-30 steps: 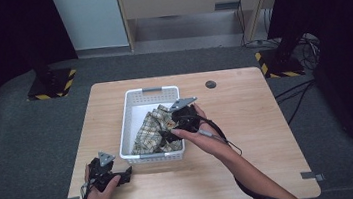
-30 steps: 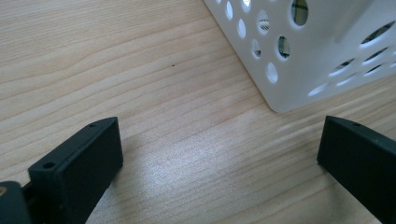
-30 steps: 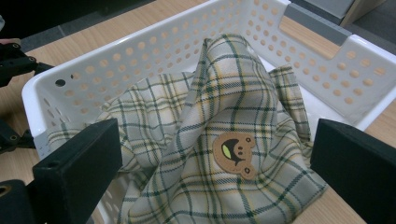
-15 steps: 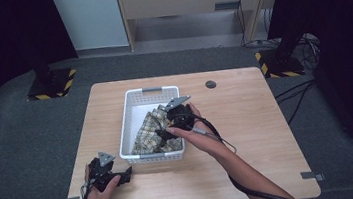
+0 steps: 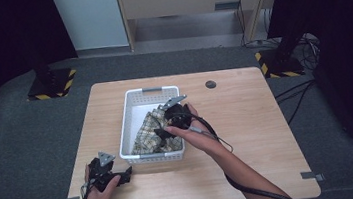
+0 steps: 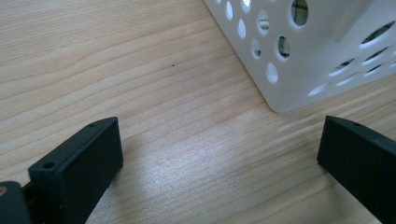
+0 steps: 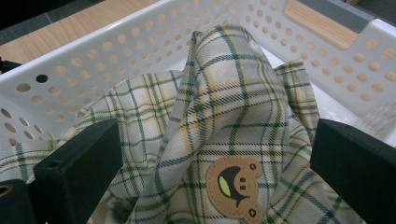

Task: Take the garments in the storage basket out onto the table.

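A white perforated basket [image 5: 135, 106] stands in the middle of the wooden table and holds a crumpled plaid cloth [image 5: 149, 133]. In the right gripper view the plaid cloth [image 7: 224, 121] has a round brown bear patch [image 7: 235, 185] and rises in a fold between the jaws. My right gripper [image 5: 164, 131] [image 7: 215, 177] is inside the basket, open, with its jaws on either side of that fold. My left gripper [image 5: 120, 179] [image 6: 219, 158] rests open near the table's front left edge, with bare wood between its jaws and the basket's corner [image 6: 299, 60] just ahead.
A small dark round disc [image 5: 210, 84] lies on the table behind the basket to the right. The table [image 5: 259, 135] has bare wood right of the basket. Black cable [image 5: 255, 191] trails from the right gripper along the forearm.
The right gripper has moved down and left into the basket onto the cloth. The left gripper has stayed put.
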